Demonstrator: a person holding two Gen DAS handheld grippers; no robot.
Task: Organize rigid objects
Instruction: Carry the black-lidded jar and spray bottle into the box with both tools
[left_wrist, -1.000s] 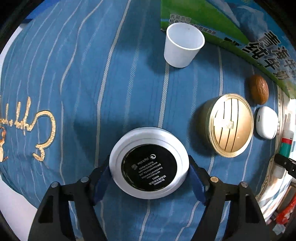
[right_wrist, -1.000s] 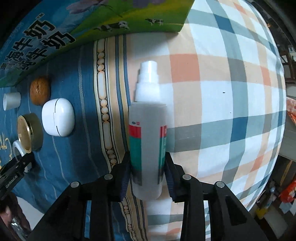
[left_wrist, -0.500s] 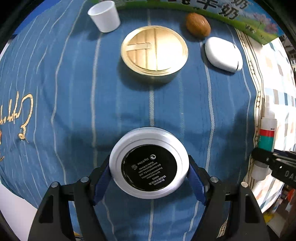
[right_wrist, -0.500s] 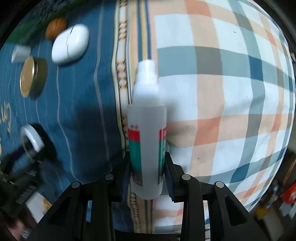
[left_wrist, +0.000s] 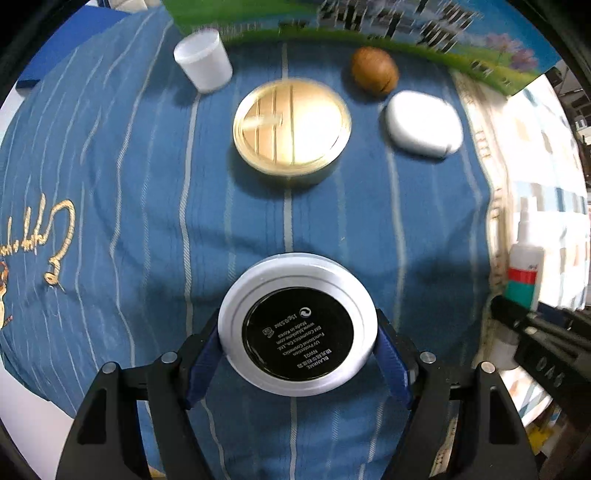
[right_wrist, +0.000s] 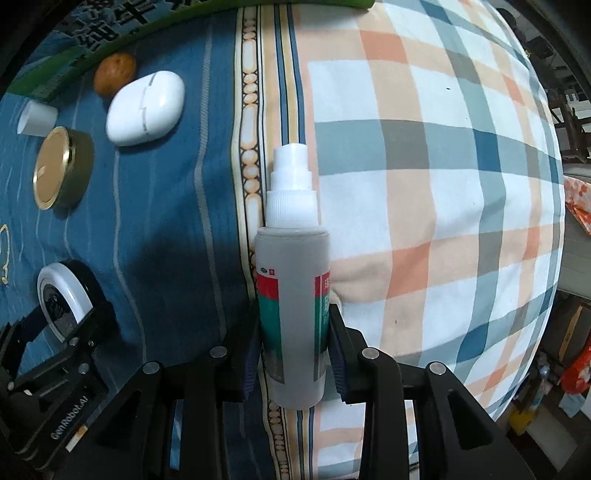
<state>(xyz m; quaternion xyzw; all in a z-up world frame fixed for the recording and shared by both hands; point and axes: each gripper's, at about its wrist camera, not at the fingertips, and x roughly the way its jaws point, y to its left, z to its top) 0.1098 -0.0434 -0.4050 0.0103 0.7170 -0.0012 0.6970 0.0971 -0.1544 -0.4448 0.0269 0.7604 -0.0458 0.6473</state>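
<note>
My left gripper (left_wrist: 297, 332) is shut on a round white cosmetic compact (left_wrist: 297, 324) with a black label, held above the blue striped cloth (left_wrist: 129, 206). My right gripper (right_wrist: 293, 332) is shut on a clear spray bottle (right_wrist: 291, 288) with a red and green label and a white cap. The bottle also shows at the right edge of the left wrist view (left_wrist: 524, 266). The compact shows at the lower left of the right wrist view (right_wrist: 62, 295).
On the blue cloth lie a gold-lidded tin (left_wrist: 291, 129), a white cup (left_wrist: 203, 64), a brown nut (left_wrist: 373, 72) and a white oval case (left_wrist: 423, 123). A green milk carton (left_wrist: 406, 22) stands behind them. A plaid cloth (right_wrist: 443, 184) lies to the right.
The left gripper with the compact has moved slightly closer to the tin. The right gripper has shifted with the bottle, and the case and tin now sit lower in its view.
</note>
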